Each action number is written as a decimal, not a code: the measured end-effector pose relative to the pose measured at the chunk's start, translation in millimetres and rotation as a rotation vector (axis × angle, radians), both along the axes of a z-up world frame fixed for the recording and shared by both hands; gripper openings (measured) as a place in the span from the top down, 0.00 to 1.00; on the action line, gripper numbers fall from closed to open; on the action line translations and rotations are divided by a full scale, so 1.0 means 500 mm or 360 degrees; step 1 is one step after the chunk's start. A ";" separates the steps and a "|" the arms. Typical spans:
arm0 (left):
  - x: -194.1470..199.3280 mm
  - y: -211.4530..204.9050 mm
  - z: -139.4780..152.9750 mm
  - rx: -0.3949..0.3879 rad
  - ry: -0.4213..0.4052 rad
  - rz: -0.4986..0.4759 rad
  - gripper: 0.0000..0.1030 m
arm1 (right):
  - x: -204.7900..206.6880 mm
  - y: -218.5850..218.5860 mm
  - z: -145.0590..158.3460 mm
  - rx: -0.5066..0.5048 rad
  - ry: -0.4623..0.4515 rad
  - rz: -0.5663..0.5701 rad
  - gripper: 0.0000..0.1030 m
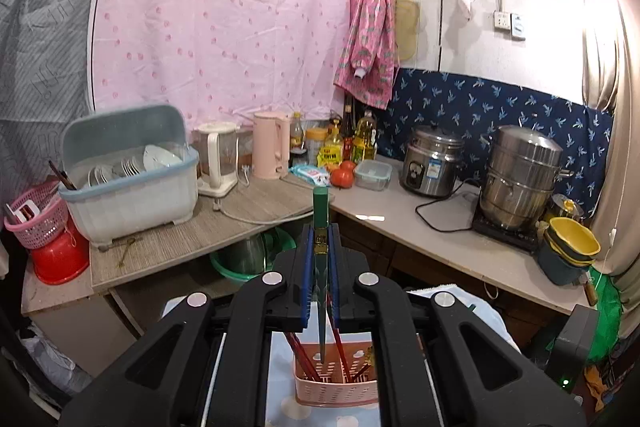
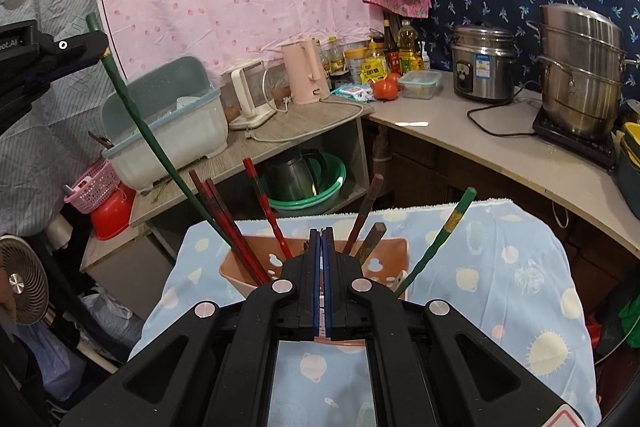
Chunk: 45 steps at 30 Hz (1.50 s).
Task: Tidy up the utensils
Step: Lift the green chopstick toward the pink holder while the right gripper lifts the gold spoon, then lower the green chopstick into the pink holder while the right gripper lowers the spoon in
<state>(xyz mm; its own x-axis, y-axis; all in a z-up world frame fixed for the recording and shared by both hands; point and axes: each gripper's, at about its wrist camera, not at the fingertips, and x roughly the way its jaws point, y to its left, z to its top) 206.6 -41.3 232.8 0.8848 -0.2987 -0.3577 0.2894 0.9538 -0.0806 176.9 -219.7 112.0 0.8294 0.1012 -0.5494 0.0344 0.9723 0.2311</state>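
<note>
1. While your left gripper (image 1: 321,239) clamps the green chopstick (image 1: 321,227) between its blue pads, the stick points down toward the pink utensil basket (image 1: 336,387) on the blue patterned cloth (image 2: 500,267).
2. From the right wrist view, that same chopstick slants from the left gripper (image 2: 96,43) at upper left down into the basket (image 2: 236,271); whether its tip touches the bottom, I can't tell.
3. Your right gripper (image 2: 322,233) has its jaws pressed together with nothing between them, sitting just in front of the basket.
4. Standing in the basket: red chopsticks (image 2: 262,207), brown chopsticks (image 2: 366,211), and a second green chopstick (image 2: 440,235) leaning right.
5. Behind, the counter (image 1: 400,223) carries a dish rack (image 1: 132,187), a pink kettle (image 1: 272,147), tomatoes (image 1: 342,177) and a rice cooker (image 1: 432,163).
</note>
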 end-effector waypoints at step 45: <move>0.000 -0.005 -0.187 0.0077 0.0298 0.0077 0.75 | -0.023 0.017 -0.052 0.0008 0.0069 -0.0027 0.72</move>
<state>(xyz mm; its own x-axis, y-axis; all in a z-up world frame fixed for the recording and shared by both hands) 206.7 -44.0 139.4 0.8144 -0.2359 -0.5301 0.2275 0.9703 -0.0823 165.5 -211.2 86.0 0.8063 0.0905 -0.5846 0.0608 0.9703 0.2341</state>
